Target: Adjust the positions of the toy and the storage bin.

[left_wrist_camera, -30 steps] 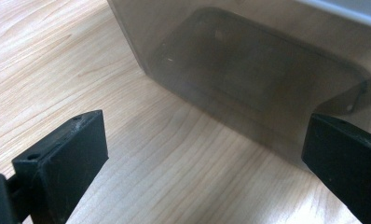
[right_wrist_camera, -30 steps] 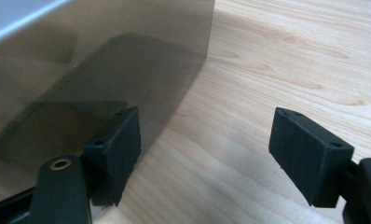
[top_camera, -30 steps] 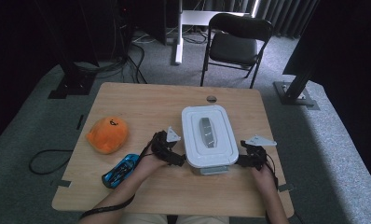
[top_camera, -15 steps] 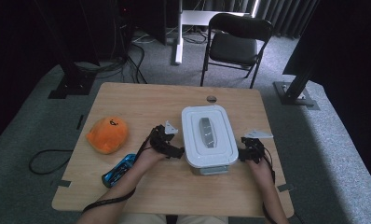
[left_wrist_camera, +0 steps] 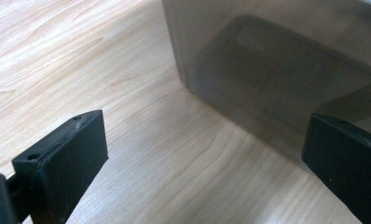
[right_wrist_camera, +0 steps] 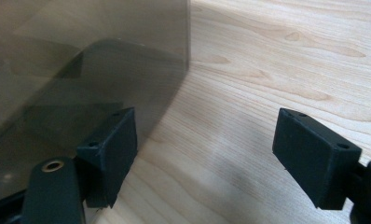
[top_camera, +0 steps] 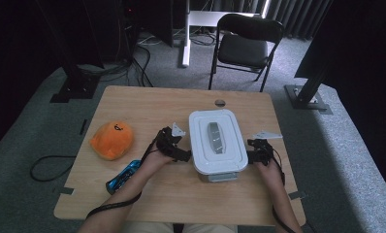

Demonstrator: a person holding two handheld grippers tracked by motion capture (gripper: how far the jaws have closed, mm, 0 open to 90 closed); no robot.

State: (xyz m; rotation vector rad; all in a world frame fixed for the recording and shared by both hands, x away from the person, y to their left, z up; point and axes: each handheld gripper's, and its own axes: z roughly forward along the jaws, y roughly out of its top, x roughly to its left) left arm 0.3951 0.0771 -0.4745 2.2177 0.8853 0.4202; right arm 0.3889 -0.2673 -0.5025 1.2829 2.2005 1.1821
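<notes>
While both hands close in on it from either side, the lidded container (top_camera: 217, 144) sits near the middle of the wooden table (top_camera: 147, 104), slightly toward the near right.

Step in hand: a two-sided approach to the container, by the look of it, with one gripper brought up to each long wall and no hold taken yet.

Left gripper (top_camera: 184, 156): at the container's left wall, low by the tabletop; in the left gripper view its black jaws stand spread wide, with only bare wood and the smoky, translucent wall (left_wrist_camera: 286, 79) ahead of them, and nothing between the pads.

Right gripper (top_camera: 249, 154): at the right wall; its jaws have just been closing a little yet remain well spread (nothing lies between them), and in the right gripper view one jaw sits close against the grey wall (right_wrist_camera: 81, 60).

Lid: white, seated flat on the container, with a grey handle (top_camera: 215, 137) along its centre.

Bystanders: an orange plush toy (top_camera: 111, 139) at the left and a blue object (top_camera: 124, 175) near the left forearm, both well apart from the work.

Next move: probably either a squeeze on the two walls to lift or shift the container, or a rise to the rim to free the lid; either calls for both sides acting together so the box does not skid or tilt.
</notes>
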